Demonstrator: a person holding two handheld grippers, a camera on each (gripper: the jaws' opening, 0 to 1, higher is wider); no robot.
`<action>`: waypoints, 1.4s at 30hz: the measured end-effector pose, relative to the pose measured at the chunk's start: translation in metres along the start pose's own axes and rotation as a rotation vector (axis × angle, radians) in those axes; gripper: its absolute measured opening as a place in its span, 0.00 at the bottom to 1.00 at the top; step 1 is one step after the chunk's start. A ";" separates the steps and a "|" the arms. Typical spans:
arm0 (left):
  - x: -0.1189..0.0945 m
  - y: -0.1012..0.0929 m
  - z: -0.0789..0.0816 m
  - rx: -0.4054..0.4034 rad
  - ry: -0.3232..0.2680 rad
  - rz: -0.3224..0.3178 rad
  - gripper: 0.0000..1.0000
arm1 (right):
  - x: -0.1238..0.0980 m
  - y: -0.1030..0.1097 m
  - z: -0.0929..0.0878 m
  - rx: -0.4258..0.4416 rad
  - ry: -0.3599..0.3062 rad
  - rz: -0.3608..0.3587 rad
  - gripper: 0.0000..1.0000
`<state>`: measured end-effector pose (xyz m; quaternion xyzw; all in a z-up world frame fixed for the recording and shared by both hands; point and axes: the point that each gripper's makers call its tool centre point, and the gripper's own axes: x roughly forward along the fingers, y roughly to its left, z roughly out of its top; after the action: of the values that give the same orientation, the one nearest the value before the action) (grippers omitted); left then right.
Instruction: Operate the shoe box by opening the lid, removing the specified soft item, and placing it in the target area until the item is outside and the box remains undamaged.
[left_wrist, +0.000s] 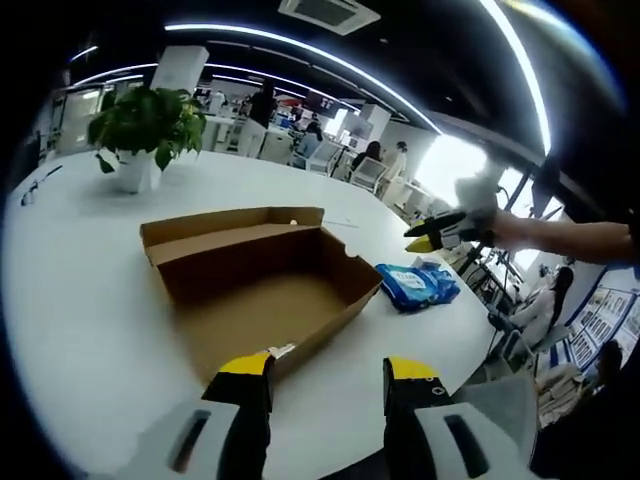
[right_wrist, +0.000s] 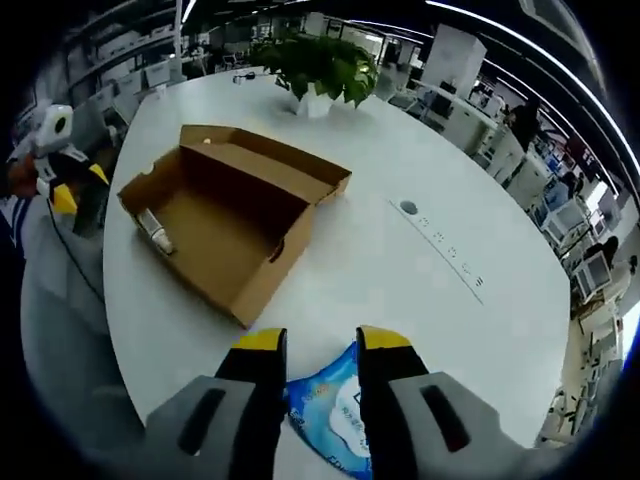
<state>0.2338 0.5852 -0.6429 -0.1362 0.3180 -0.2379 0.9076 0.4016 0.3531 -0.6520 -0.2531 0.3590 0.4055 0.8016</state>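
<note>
In the left gripper view, the left gripper (left_wrist: 328, 368) hangs over the near edge of the white table (left_wrist: 80, 300), its yellow-tipped jaws apart with nothing between them, just short of the open shoe box (left_wrist: 262, 285). The cardboard box lies with its lid folded back flat on the far side, its brown floor bare apart from a small white object at the near wall. To the right of the box, lying on the table just beside it, is a blue soft pack (left_wrist: 417, 284), outside the box. Above that pack the right gripper (left_wrist: 432, 234) comes in from the right, held in a person's hand. In the right gripper view, the right gripper's jaws stand apart over the blue soft pack, which lies on the table beneath them, not clamped. Beyond the box stands a potted plant (left_wrist: 145, 130) in a white pot.
</note>
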 end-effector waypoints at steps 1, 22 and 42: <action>-0.002 0.003 -0.001 -0.003 0.000 0.006 0.44 | 0.001 0.004 0.001 -0.003 -0.003 0.004 0.25; 0.004 0.025 0.007 0.080 0.041 -0.004 0.44 | -0.004 0.066 -0.018 0.076 -0.067 0.141 0.29; 0.057 0.051 0.012 0.309 0.258 -0.081 0.44 | -0.038 0.077 -0.053 0.289 -0.153 0.088 0.34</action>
<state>0.2977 0.5997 -0.6836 0.0237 0.3855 -0.3357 0.8591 0.3021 0.3401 -0.6634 -0.0876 0.3624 0.4023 0.8362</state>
